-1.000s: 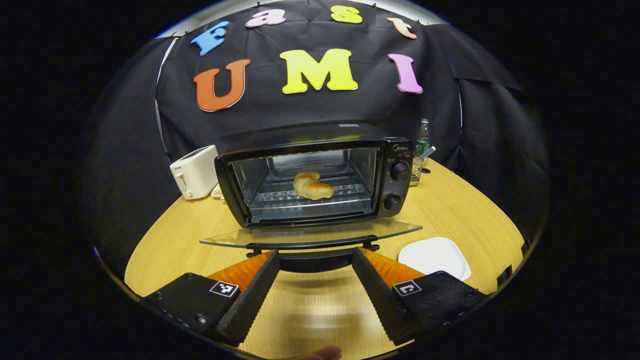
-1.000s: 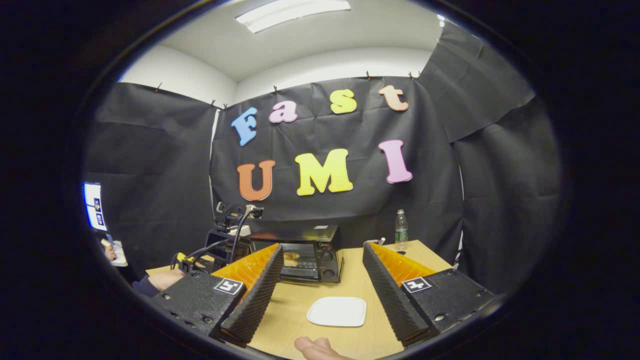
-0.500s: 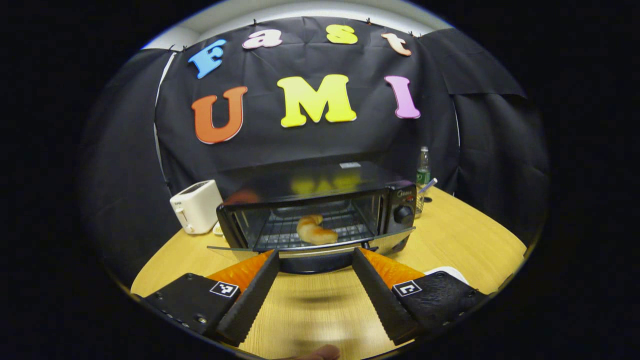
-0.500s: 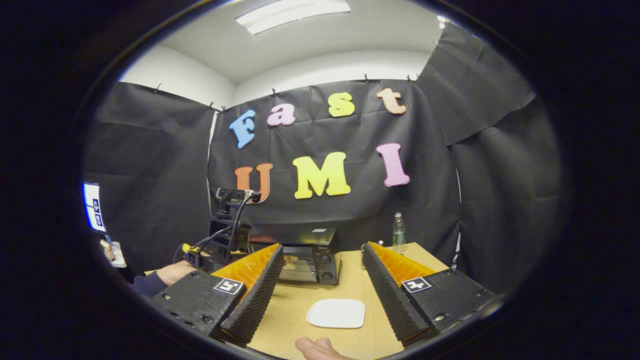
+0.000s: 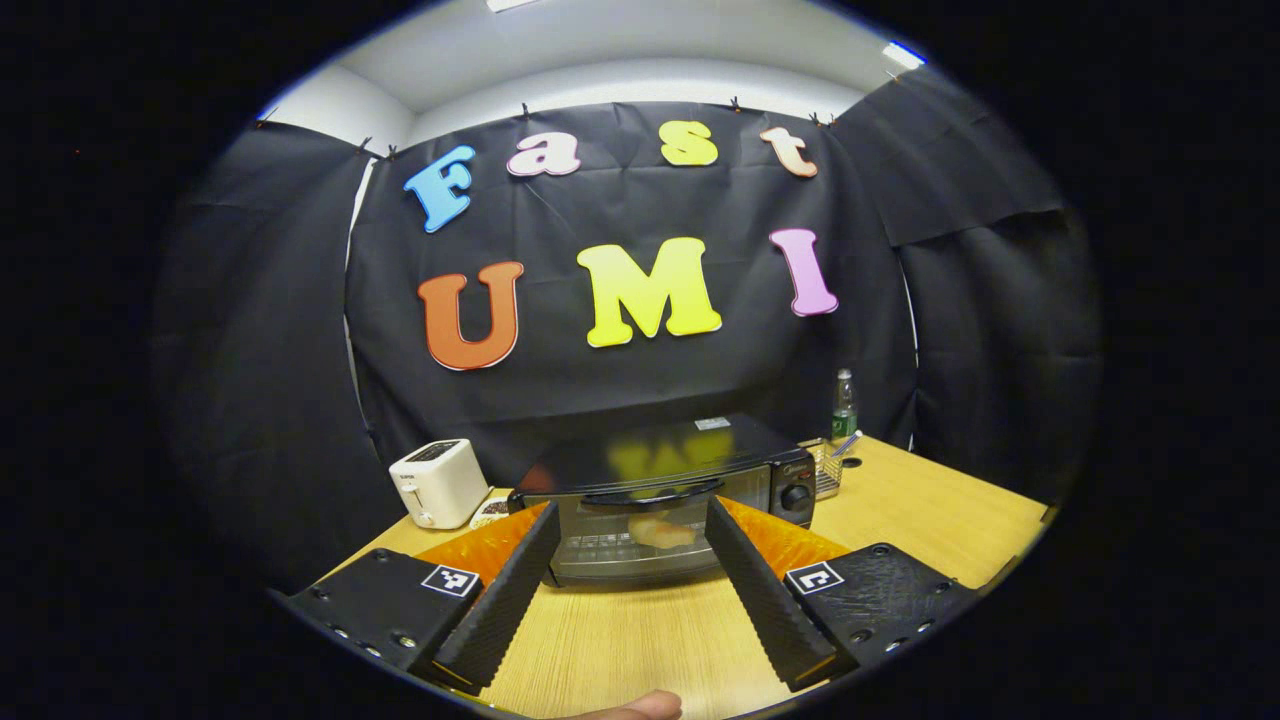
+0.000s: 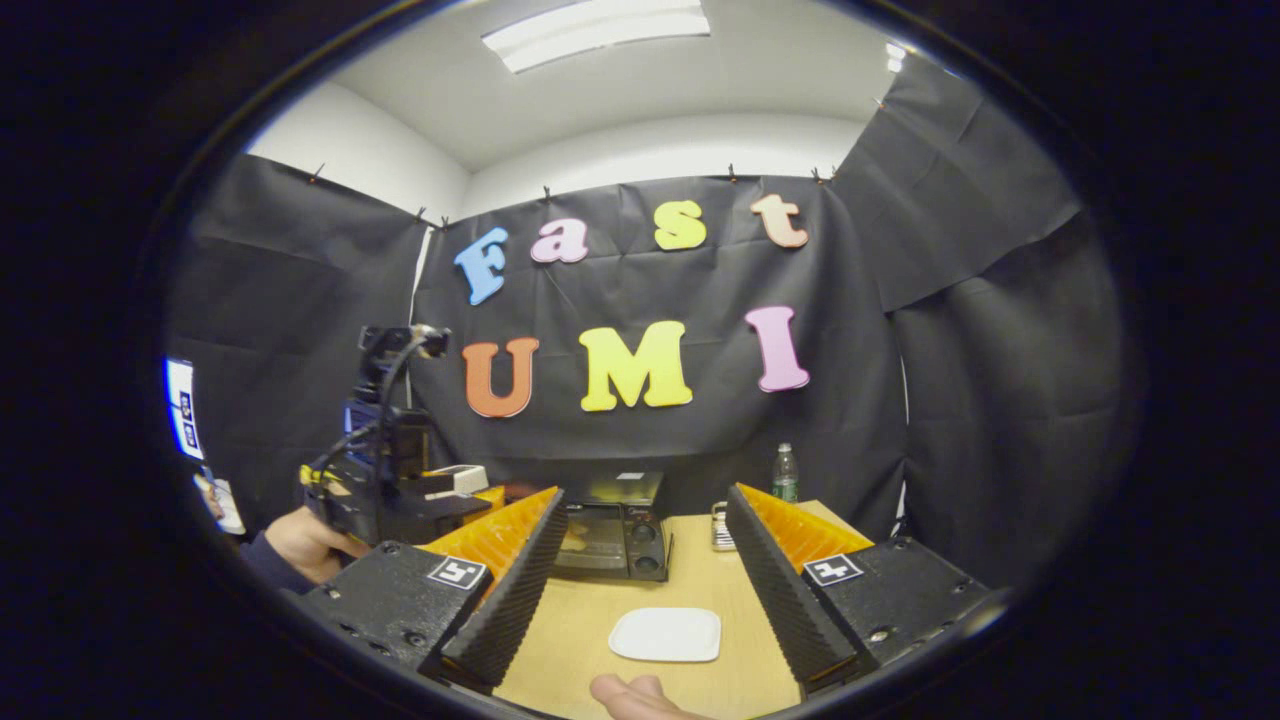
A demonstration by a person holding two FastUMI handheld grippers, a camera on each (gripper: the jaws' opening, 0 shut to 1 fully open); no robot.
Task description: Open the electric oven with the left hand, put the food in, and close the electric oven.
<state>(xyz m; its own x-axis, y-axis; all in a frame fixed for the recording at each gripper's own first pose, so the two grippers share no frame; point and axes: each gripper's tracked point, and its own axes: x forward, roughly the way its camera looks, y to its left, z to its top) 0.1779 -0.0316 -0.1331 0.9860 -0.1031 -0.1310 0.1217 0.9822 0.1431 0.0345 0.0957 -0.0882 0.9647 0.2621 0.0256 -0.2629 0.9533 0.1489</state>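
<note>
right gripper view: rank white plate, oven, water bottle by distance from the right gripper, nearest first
1. White plate: on the table just ahead of the right gripper, between its fingers.
2. Oven: farther back, mid-table, slightly left of centre, door shut.
3. Water bottle: farthest, at the table's back edge on the right, against the black cloth.

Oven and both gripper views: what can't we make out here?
- Oven door latch: left gripper view, lower corners hidden behind the left gripper fingers.
- Food: seen through glass, blurred, type unclear.
- Oven knob settings: too small.
- Toaster: right gripper view, partly hidden by the other gripper.
- Bottle contents: too small.
</note>
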